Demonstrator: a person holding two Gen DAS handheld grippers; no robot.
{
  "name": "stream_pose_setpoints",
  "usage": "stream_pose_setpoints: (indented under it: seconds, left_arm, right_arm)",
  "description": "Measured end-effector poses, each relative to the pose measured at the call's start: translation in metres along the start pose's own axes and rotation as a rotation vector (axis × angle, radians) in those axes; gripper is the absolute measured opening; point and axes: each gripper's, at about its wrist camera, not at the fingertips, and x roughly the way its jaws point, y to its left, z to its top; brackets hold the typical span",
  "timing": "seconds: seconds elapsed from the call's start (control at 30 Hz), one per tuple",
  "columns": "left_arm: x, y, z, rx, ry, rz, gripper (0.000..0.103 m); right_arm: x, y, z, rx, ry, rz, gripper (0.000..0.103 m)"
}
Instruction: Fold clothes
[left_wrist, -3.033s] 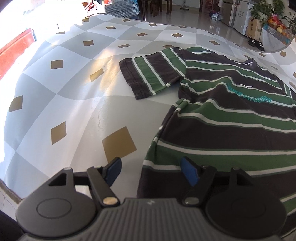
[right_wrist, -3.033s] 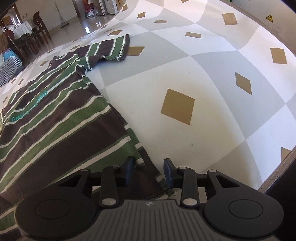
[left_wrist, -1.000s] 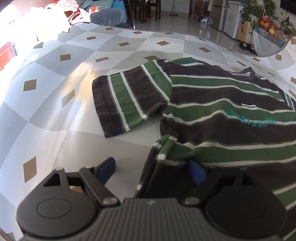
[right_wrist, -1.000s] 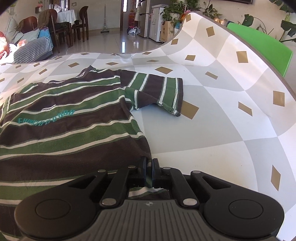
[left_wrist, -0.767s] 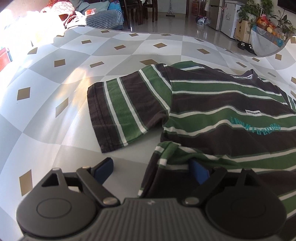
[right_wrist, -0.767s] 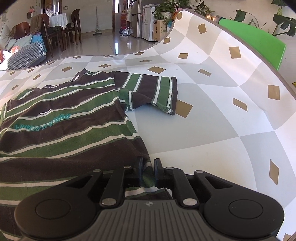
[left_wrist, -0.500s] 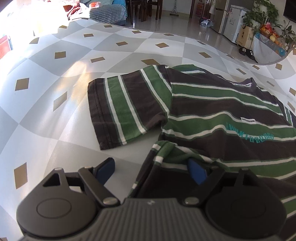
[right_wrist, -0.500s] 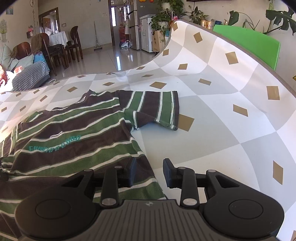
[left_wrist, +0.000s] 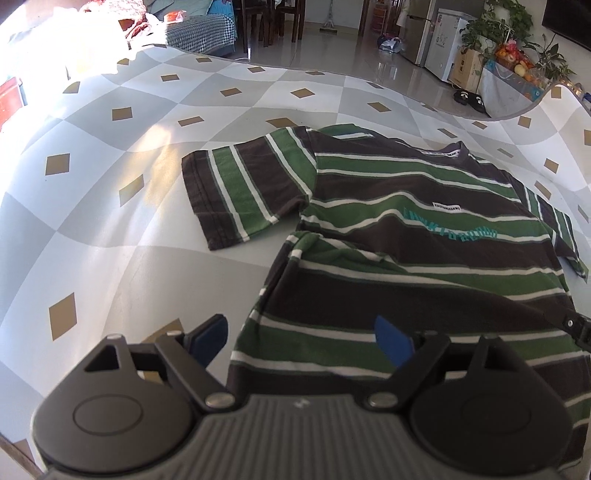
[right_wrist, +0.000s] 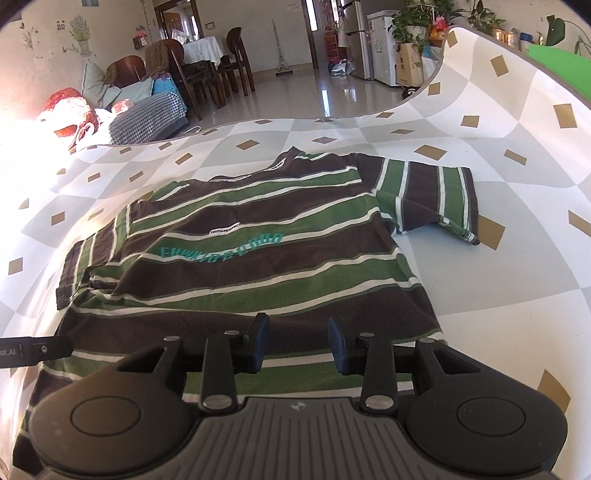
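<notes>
A brown, green and white striped T-shirt (left_wrist: 406, 236) (right_wrist: 258, 266) lies face up on the checked tablecloth (left_wrist: 110, 240), both sleeves spread out. Its lower part is folded up to just below the teal lettering. My left gripper (left_wrist: 299, 332) hovers open and wide over the shirt's left edge, gripping nothing. My right gripper (right_wrist: 297, 326) hangs above the folded lower part. Its jaws are opening, with only flat fabric beneath the gap and nothing pinched. A bit of each gripper shows at the edge of the other's view.
The tablecloth (right_wrist: 498, 266) with gold diamonds reaches well past the shirt on both sides. Beyond the far table edge are dining chairs (right_wrist: 207, 74), a checked bundle (right_wrist: 147, 118), a fridge and plants. A green panel (right_wrist: 557, 62) stands at the right.
My right gripper went from shut on the shirt's hem to open, leaving the hem on the shirt. Both grippers drew back and rose. The left gripper's right pad came clear of the fabric.
</notes>
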Motion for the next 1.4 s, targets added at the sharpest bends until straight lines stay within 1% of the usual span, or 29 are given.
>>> stream_pose_setpoints:
  seconds: [0.2, 0.43, 0.53, 0.57, 0.63, 0.7, 0.8, 0.9, 0.97, 1.2, 1.4]
  left_arm:
    - [0.000, -0.010, -0.013, 0.085, 0.014, 0.019, 0.087]
    - [-0.002, -0.015, -0.024, 0.120, 0.032, 0.013, 0.087]
    - [-0.003, -0.018, -0.030, 0.146, 0.042, 0.015, 0.087]
    - [-0.003, -0.018, -0.032, 0.149, 0.046, 0.012, 0.087]
    - [-0.002, -0.019, -0.036, 0.160, 0.057, 0.008, 0.090]
    - [-0.002, -0.018, -0.039, 0.163, 0.063, 0.011, 0.096]
    - [-0.003, -0.013, -0.043, 0.148, 0.086, 0.003, 0.099]
    - [-0.006, -0.010, -0.049, 0.142, 0.101, 0.014, 0.103]
    - [-0.007, -0.006, -0.052, 0.121, 0.115, 0.011, 0.103]
    - [-0.011, -0.005, -0.059, 0.132, 0.136, 0.048, 0.103]
    - [-0.012, -0.006, -0.060, 0.131, 0.143, 0.056, 0.103]
  right_arm:
    - [-0.002, 0.022, -0.014, -0.084, 0.060, 0.051, 0.035]
    - [-0.007, 0.037, -0.026, -0.149, 0.086, 0.089, 0.036]
    - [-0.007, 0.042, -0.031, -0.185, 0.097, 0.087, 0.036]
    - [-0.007, 0.045, -0.033, -0.202, 0.095, 0.084, 0.038]
    - [-0.007, 0.049, -0.036, -0.242, 0.094, 0.072, 0.040]
    - [-0.008, 0.050, -0.037, -0.249, 0.096, 0.067, 0.040]
    - [-0.008, 0.053, -0.040, -0.258, 0.099, 0.059, 0.043]
    - [-0.009, 0.054, -0.042, -0.268, 0.097, 0.051, 0.045]
    - [-0.010, 0.055, -0.043, -0.271, 0.098, 0.046, 0.045]
    - [-0.016, 0.057, -0.047, -0.270, 0.114, 0.053, 0.049]
    - [-0.019, 0.062, -0.050, -0.291, 0.134, 0.060, 0.051]
